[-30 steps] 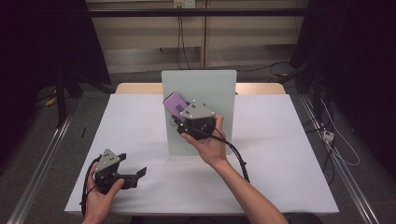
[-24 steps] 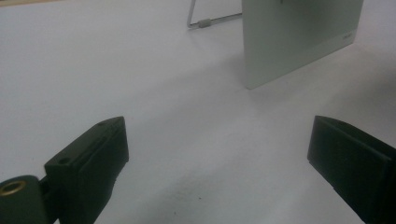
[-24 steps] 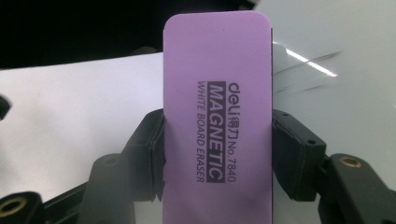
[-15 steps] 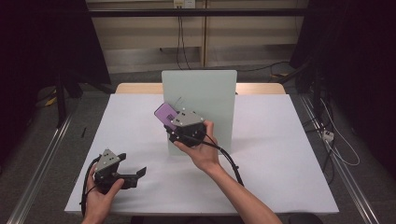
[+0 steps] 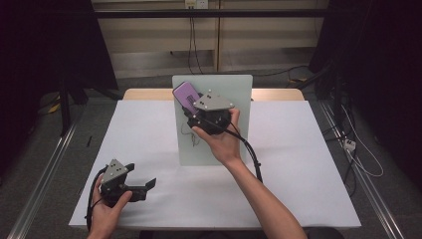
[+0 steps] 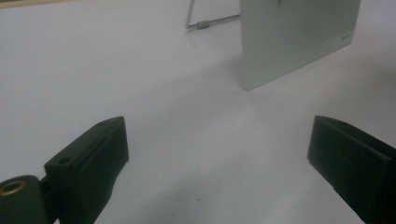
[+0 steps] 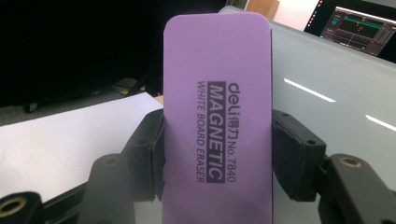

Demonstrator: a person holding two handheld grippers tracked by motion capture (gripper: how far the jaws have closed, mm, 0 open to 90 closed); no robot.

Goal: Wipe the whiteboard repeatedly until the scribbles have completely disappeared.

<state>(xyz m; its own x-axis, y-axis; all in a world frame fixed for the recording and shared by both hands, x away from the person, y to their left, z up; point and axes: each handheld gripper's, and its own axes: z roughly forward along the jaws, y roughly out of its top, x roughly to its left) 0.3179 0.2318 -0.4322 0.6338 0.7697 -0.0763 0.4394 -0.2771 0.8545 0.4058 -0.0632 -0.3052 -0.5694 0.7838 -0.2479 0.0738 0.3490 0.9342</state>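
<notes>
A pale upright whiteboard stands mid-table. My right gripper is shut on a purple magnetic whiteboard eraser, held at the board's upper left corner. In the right gripper view the eraser stands upright between both black pads, with the whiteboard just behind it; I cannot tell whether they touch. A faint dark scribble shows on the board below the gripper. My left gripper rests at the table's front left, open, with nothing between its jaws; the whiteboard lies ahead of it.
A white sheet covers the table, with a wooden edge at the back. The board's wire stand pokes out behind it. Cables and metal rails lie on the floor beside the table.
My right gripper dipped down and left across the board with the eraser, then rose to the board's upper left corner. The left gripper has stayed where it was.
</notes>
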